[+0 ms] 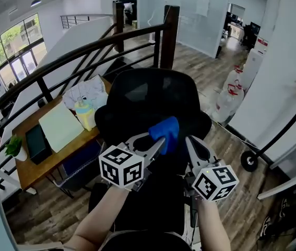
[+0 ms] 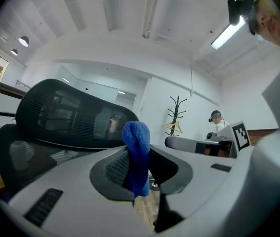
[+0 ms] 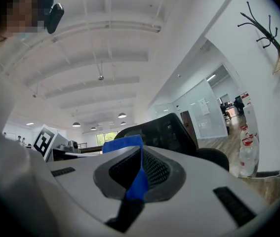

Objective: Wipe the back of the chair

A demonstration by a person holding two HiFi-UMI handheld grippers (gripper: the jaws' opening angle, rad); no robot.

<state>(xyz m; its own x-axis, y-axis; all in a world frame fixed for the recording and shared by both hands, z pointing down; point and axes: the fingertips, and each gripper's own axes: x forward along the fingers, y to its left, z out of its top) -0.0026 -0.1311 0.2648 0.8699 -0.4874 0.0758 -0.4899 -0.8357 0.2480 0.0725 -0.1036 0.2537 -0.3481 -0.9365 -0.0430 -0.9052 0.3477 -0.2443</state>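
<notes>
Left gripper (image 1: 154,146) and right gripper (image 1: 190,143), both sets of jaws clenched on the blue cloth (image 1: 167,132) — bunched close to the black mesh chair back (image 1: 153,93). Risk, I'd say: grippers pulling apart could yank the cloth loose, or pushing rolls the chair away.

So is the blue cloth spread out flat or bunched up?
Bunched up: the blue cloth stands as a crumpled wad clamped in the left gripper.

left gripper (image 1: 160,141), right gripper (image 1: 189,139): grey shells, white cubes (image 1: 120,166) with black square markers, dark ribbed fingers (image 2: 111,168).
</notes>
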